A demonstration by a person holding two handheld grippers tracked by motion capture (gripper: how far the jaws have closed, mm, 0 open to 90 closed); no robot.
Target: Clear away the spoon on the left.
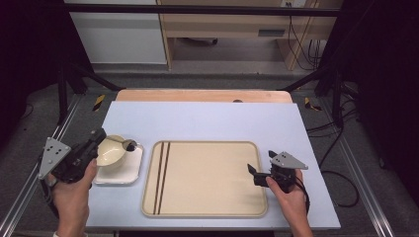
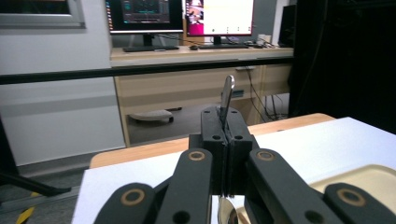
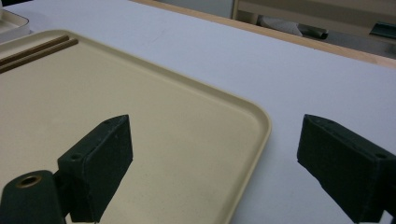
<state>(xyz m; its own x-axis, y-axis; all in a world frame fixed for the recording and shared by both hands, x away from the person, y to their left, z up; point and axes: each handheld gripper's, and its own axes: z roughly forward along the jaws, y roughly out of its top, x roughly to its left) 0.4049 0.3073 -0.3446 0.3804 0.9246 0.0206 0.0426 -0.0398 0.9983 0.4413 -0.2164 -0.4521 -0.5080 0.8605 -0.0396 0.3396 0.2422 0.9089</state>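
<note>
My left gripper is shut on a metal spoon, which reaches out over a cream bowl on a white square plate at the table's left. In the left gripper view the spoon sticks up edge-on from the closed jaws of my left gripper. My right gripper hovers open at the right rim of a beige tray with nothing between its fingers. In the right gripper view my right gripper straddles the tray's corner. Two brown chopsticks lie on the tray's left side.
A pale blue mat covers the wooden table. The chopsticks and the white plate's corner appear far off in the right gripper view. A desk with monitors stands beyond the table. Black frame posts flank both sides.
</note>
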